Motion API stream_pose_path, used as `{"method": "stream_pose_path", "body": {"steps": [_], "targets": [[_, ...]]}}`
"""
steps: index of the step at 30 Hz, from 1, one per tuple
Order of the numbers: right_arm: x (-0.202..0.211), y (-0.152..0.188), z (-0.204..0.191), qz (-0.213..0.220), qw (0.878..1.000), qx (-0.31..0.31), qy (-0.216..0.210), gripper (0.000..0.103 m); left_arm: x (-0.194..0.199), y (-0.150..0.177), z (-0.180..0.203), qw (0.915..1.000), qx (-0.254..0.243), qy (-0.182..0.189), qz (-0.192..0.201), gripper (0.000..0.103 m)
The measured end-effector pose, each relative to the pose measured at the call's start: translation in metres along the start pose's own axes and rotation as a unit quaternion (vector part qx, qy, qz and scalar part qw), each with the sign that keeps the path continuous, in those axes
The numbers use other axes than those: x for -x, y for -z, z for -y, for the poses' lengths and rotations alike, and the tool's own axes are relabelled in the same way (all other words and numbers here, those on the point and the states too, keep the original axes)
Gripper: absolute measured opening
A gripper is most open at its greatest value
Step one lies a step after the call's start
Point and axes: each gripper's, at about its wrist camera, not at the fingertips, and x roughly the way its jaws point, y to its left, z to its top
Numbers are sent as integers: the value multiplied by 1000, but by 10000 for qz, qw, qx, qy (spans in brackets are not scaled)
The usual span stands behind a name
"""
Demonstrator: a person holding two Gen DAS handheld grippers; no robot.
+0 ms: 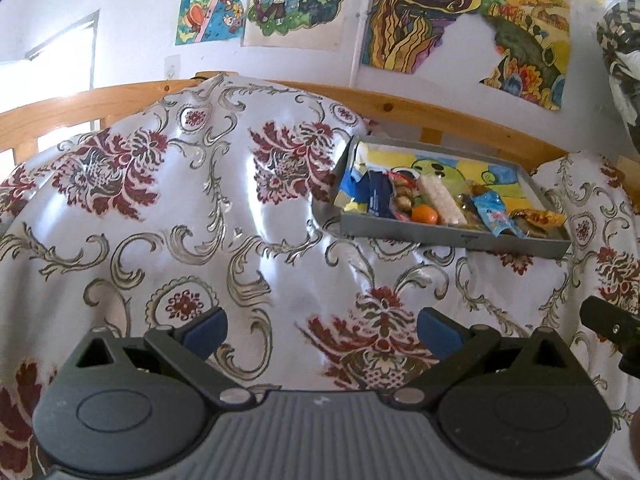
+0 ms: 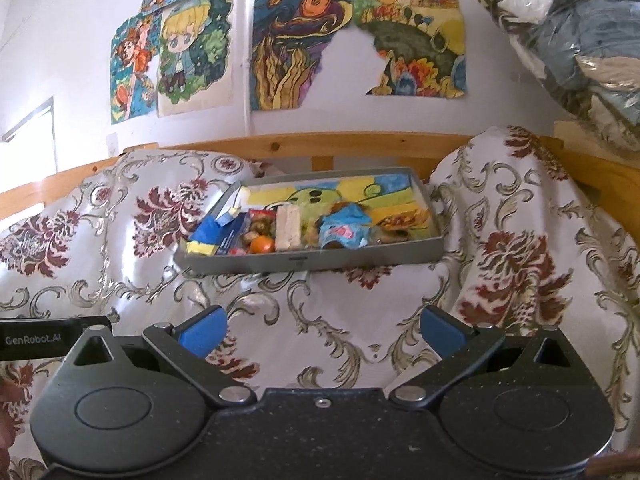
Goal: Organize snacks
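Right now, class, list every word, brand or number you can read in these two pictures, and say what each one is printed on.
"GenRobot_AI": on the black bar at the left edge of the right wrist view.
Print on the dark blue packet and light blue packet in the grey tray: too blurred to read.

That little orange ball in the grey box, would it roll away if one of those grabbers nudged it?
Probably a little. The orange ball looks round and smooth, so it should roll easily, but the grey box wall and neighbouring snack packets would likely stop it. Its curved surface might slip between flat fingers.
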Motion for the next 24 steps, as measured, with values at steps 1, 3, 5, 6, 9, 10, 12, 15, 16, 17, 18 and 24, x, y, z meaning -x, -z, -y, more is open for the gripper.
{"method": "stream_pose_path", "body": {"steps": [1, 3, 5, 6, 9, 10, 12, 15, 16, 17, 18, 24], "targets": [[-1, 1, -2, -27, 10000, 16, -21, 102, 0, 1, -1, 10000, 7, -7, -17, 102], [-3, 3, -5, -84, 9999, 40, -72, 102, 0, 2, -3, 10000, 11, -38, -42, 102], [-5, 4, -8, -118, 9998, 62, -120, 102, -1, 3, -4, 10000, -3, -67, -65, 102], [-5, 4, -9, -130, 9998, 80, -156, 102, -1, 4, -4, 9999, -6, -83, -73, 102], [-8, 4, -10, -156, 9997, 68, -189, 102, -2, 4, -6, 9999, -5, -120, -97, 102], [-8, 5, -10, -167, 9997, 52, -191, 102, -3, 4, -6, 9998, -5, -135, -111, 102], [-10, 5, -9, -186, 9997, 33, -178, 102, -4, 5, -7, 9998, -6, -151, -128, 102], [-11, 5, -6, -225, 9996, -26, -166, 102, -4, 6, -6, 9997, -43, -161, -150, 102], [-11, 5, -5, -241, 9996, -52, -163, 102, -5, 6, -6, 9997, -58, -165, -154, 102], [-12, 5, -4, -254, 9995, -74, -156, 102, -5, 6, -6, 9997, -70, -167, -156, 102], [-12, 5, -3, -264, 9995, -94, -147, 102, -5, 6, -5, 9997, -80, -163, -156, 102], [-13, 6, 0, -321, 9993, -162, -88, 102, -4, 7, -2, 9997, -145, -143, -160, 102]]}}
